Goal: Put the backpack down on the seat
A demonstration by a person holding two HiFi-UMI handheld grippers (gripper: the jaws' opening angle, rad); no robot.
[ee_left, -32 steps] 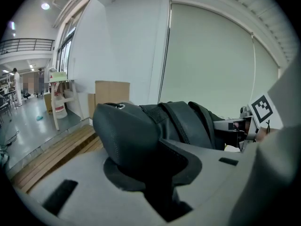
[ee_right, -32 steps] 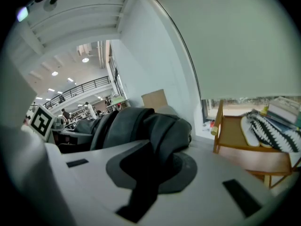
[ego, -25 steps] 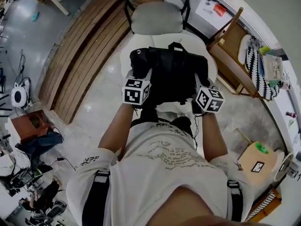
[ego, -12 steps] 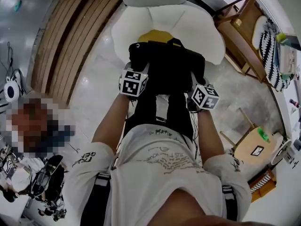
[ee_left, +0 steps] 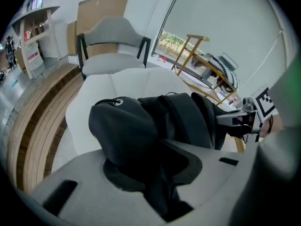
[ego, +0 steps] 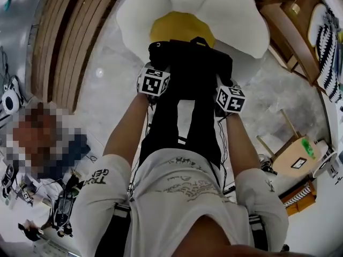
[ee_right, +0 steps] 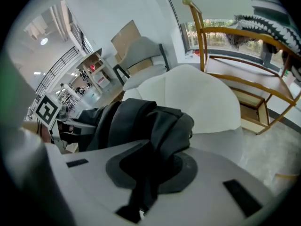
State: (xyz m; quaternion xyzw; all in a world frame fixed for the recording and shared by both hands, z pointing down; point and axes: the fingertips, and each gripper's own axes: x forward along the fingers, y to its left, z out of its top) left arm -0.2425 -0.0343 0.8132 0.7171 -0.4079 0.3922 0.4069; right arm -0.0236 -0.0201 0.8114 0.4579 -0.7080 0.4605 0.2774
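A black backpack (ego: 190,68) hangs between my two grippers above the front edge of a white seat (ego: 236,20) with a yellow cushion (ego: 181,28). My left gripper (ego: 158,75) is shut on the backpack's left side. In the left gripper view the dark fabric (ee_left: 136,131) bunches between the jaws of that gripper (ee_left: 157,178). My right gripper (ego: 225,91) is shut on the right side. In the right gripper view a fold of the backpack (ee_right: 146,121) is pinched in that gripper (ee_right: 143,173), with the white seat (ee_right: 202,98) behind it.
A slatted wooden platform (ego: 59,42) runs along the left. A wooden rack (ego: 289,20) stands at the right, with a small round stool (ego: 297,155) nearer me. A grey chair (ee_left: 113,36) stands behind the seat. A person (ego: 43,143) crouches at the left.
The backpack covered the middle of the seat before. It now sits over the seat's front edge, and the yellow cushion shows beyond it. Both grippers kept their hold.
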